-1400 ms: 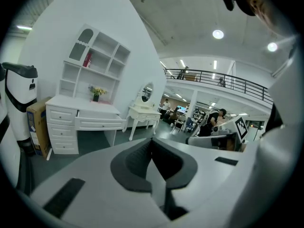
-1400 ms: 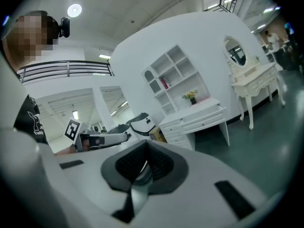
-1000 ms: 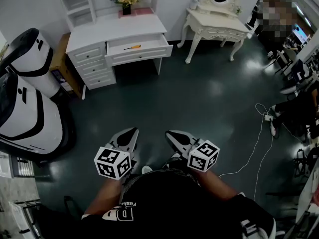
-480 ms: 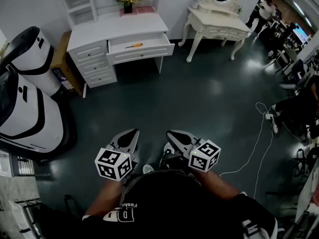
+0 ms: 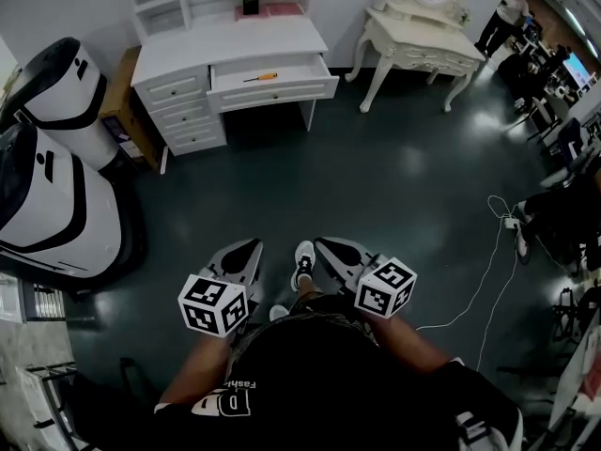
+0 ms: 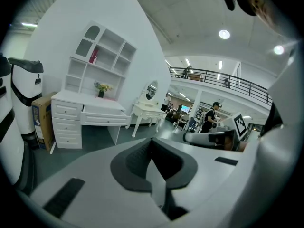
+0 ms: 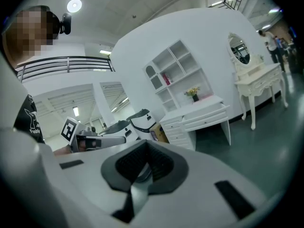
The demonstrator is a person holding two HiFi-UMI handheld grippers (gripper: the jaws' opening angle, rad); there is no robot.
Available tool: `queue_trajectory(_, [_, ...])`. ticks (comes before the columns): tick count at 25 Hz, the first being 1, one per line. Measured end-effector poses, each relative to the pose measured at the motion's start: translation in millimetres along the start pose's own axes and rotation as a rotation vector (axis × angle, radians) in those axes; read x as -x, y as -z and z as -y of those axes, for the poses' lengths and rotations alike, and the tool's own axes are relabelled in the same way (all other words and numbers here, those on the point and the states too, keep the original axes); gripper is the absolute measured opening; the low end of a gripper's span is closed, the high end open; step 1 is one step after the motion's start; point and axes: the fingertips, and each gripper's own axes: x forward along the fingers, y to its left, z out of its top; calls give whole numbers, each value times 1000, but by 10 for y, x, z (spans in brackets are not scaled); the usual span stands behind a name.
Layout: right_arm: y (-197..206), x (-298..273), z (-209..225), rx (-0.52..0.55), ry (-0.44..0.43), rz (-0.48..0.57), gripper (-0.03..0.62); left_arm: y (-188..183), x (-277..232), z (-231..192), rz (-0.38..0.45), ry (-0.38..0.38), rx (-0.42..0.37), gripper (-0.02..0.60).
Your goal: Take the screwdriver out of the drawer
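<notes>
- While I stand well back from the white counter [image 5: 235, 43], the dark floor [image 5: 310, 177] between us lies open; a white machine [image 5: 47, 195] bounds the left and a cable [image 5: 488, 252] trails at the right.
- The drawer [image 5: 282, 87] stands pulled out beyond the counter's front edge.
- The screwdriver [image 5: 261, 77], orange-handled with a slim shaft, lies flat inside that drawer.
- I note the left tool [image 5: 246, 252] and the right tool [image 5: 329, 254] held low near my body, jaws closed together, holding nothing.

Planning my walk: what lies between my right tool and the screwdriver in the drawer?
Head view: bare dark floor, only a shoe beside the right tool.
</notes>
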Motion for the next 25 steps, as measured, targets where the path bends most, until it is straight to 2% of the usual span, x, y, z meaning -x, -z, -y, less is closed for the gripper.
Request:
queue_trajectory(9, [-113, -277, 170, -20, -14, 7, 9, -56, -123, -216, -17, -31, 8, 14])
queue_trajectory(25, [-388, -757, 831, -62, 8, -27, 9, -352, -739, -632, -38, -38, 41, 14])
